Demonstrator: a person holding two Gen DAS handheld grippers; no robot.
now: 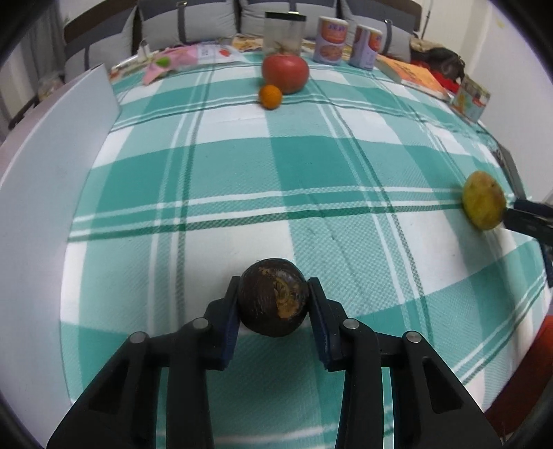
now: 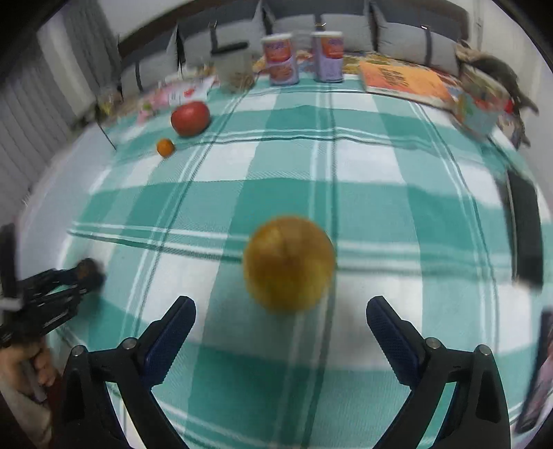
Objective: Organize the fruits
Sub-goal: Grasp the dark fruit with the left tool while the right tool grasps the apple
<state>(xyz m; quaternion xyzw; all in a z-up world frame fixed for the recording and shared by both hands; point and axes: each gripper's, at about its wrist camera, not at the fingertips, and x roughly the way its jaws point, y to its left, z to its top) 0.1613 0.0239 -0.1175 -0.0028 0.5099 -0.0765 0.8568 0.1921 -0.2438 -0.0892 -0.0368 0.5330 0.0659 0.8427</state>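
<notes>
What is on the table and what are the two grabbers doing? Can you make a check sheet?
Surface: checked teal and white tablecloth, lying flat.
Job's things: dark brown fruit near; yellow fruit lying loose; red fruit with small orange fruit beside it, far side.
Clutter: two cans, clear container, orange book along the far edge.
Grippers: left gripper shut on the dark brown fruit; right gripper open, the yellow fruit just beyond its fingertips.
Cables: nothing seen.
Surroundings: grey cushions behind.
</notes>
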